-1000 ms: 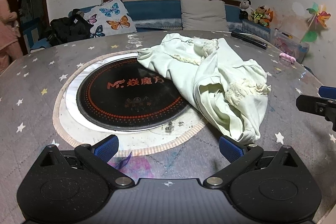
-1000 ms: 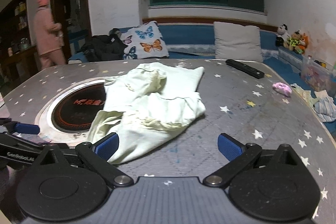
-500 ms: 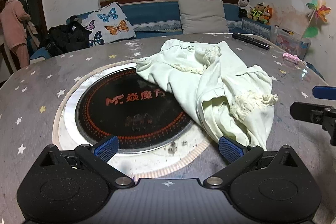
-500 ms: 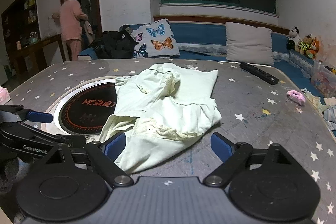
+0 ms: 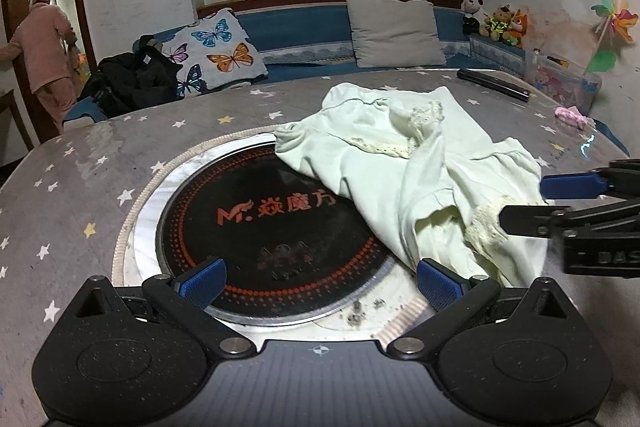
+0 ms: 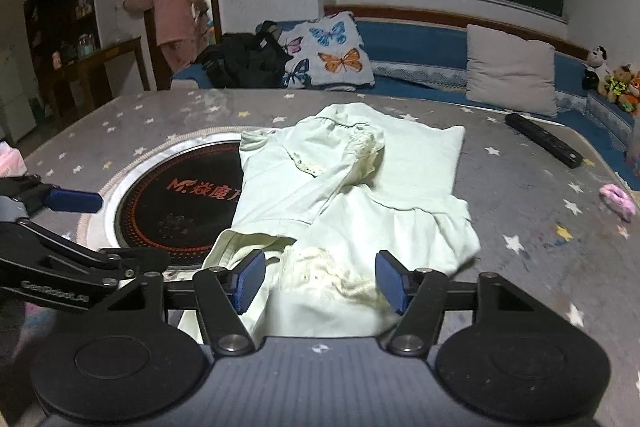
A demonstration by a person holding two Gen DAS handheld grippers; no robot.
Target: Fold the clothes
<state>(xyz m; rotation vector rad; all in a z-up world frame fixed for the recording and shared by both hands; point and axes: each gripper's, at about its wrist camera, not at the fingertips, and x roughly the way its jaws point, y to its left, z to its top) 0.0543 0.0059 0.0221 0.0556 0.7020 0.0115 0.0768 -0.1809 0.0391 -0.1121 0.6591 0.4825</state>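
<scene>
So we've got the pale green garment (image 6: 352,195) lying crumpled on the star-print table (image 6: 540,211), its left part draped over the round black cooktop (image 5: 256,223) set into the middle of the table, the rest spread toward the right side and its near hem close to the near edge.

Our right gripper (image 6: 318,281) has its jaws spread fairly wide, straddling the bunched lace trim (image 6: 332,271) at the near hem, blue pads either side of the cloth but not closed on it as far as we can tell. Our left gripper (image 5: 320,281) is also wide open and empty, hovering over the near rim of the cooktop with its right pad just beside the garment's near-left corner.

Handling-wise, this looks like thin, light, floppy cotton, so it'll sag and drag rather than hold shape, and layers may stick together. We'd reckon the best hold is on a seamed or lace-trimmed edge, where it's thicker, one gripper at each end of the hem, then lift and shake it flat. Pinching mid-fabric would probably just grab several layers.

Writing: the cooktop has an orange "M" logo followed by Chinese characters. The side of the left gripper reads "GenRobot" in the right wrist view, last bit unclear. Nothing readable on the garment itself.
</scene>
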